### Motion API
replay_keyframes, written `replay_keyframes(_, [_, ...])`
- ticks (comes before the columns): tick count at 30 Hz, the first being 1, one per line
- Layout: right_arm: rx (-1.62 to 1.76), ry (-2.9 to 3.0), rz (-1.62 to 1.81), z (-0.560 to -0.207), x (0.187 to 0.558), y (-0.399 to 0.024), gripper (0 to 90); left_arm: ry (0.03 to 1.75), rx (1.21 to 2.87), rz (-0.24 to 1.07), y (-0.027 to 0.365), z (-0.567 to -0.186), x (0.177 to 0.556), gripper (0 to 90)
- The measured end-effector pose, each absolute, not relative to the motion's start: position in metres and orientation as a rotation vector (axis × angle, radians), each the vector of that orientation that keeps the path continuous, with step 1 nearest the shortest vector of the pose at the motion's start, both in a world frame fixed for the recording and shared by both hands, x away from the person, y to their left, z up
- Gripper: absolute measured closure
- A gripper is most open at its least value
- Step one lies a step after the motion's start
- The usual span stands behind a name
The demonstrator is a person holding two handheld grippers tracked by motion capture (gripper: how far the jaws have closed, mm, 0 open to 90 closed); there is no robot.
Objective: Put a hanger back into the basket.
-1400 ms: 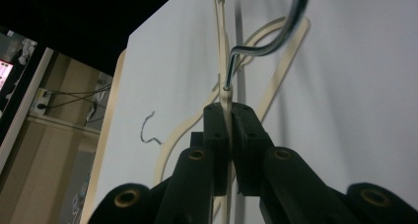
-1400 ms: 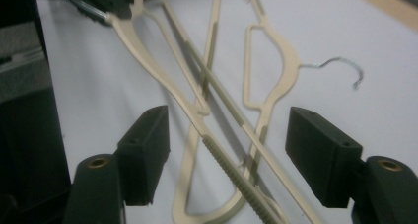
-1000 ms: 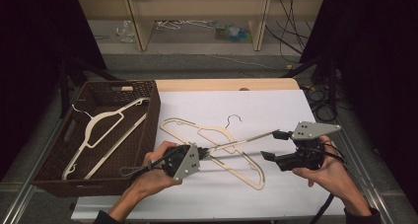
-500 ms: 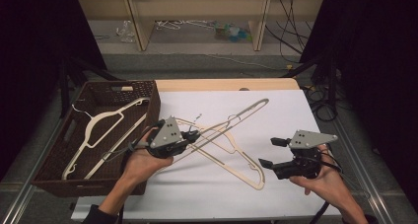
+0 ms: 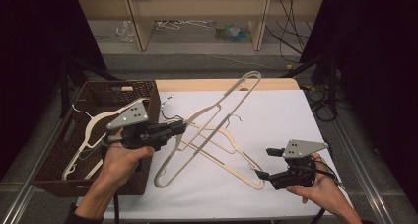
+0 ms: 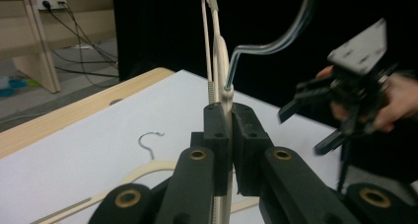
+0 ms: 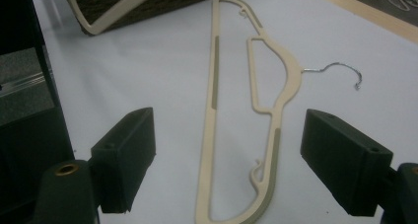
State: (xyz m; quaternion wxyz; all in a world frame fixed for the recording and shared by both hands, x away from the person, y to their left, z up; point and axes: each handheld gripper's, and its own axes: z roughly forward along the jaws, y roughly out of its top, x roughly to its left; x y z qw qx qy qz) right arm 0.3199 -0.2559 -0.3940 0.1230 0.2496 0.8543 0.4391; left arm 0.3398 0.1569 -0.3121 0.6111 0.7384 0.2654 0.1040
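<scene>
At nine o'clock the left gripper (image 5: 178, 128) clamps a cream hanger (image 5: 217, 113) tilted above the white table (image 5: 276, 115), beside the wicker basket (image 5: 143, 93), another hanger (image 5: 231, 157) lying flat beneath.

No legible text, label or number anywhere.

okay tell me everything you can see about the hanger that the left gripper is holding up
The raised hanger is cream plastic with a metal hook and a long open triangular frame. The left gripper is shut on its neck, just below the hook. It tilts steeply, one end high over the table's far edge, the other low above the white sheet.
</scene>
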Motion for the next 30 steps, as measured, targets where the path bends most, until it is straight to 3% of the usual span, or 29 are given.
replay_keyframes(7, [0.725, 2.516, 1.275, -0.398, 0.317, -0.256, 22.0, 0.606, 1.671, 0.246, 0.178, -0.276, 0.328, 85.6])
replay_keyframes(19, [0.72, 2.529, 1.267, -0.403, 0.315, -0.258, 22.1, 0.653, 1.707, 0.411, 0.219, -0.224, 0.323, 85.6])
replay_keyframes(30, [0.737, 2.521, 1.259, -0.406, 0.316, -0.26, 22.1, 0.763, 1.713, 0.568, 0.272, -0.23, 0.343, 85.6])
